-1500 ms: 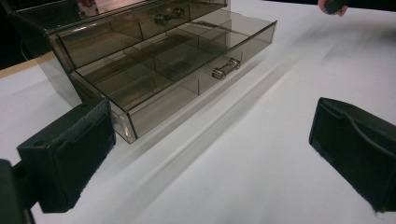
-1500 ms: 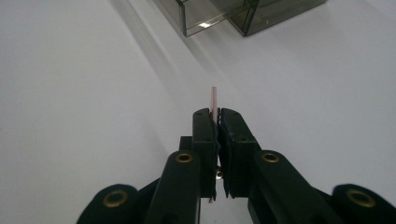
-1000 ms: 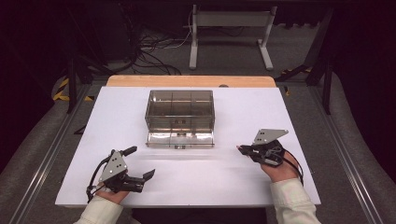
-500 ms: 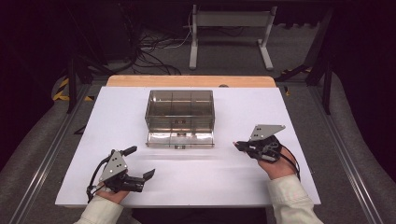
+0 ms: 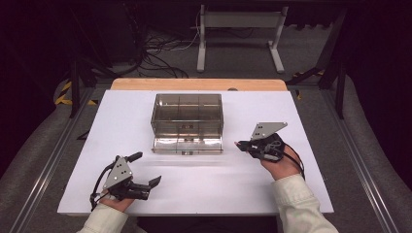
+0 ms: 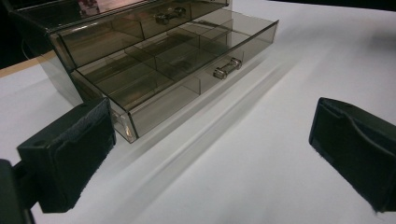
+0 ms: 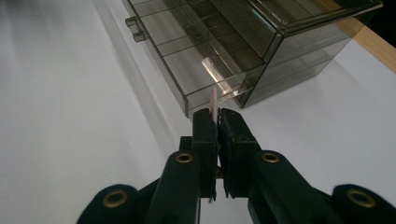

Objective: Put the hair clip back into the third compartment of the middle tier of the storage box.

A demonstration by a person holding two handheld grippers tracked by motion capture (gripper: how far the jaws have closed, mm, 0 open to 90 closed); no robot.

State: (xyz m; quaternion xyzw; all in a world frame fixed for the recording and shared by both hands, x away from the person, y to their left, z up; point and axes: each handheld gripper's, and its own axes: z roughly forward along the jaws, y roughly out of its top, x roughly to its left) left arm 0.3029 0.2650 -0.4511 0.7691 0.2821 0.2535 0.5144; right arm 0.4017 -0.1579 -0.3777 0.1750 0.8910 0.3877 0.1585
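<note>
Pink strip (image 7: 213, 100) is pinched in my right gripper (image 5: 239, 144); left gripper (image 5: 145, 170) gapes; next I lower it into the open drawer (image 5: 187, 144).

We count two grippers: the left gripper (image 5: 145, 171) and the right gripper (image 5: 239, 144). Ahead of them we count one drawer box (image 5: 187, 114), and between the right jaws one thin pink strip (image 7: 213, 100).

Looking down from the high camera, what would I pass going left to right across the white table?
Left gripper, jaws open → smoky clear drawer box with its bottom drawer pulled out → right gripper, shut on a thin pinkish strip, all on the white table.
</note>
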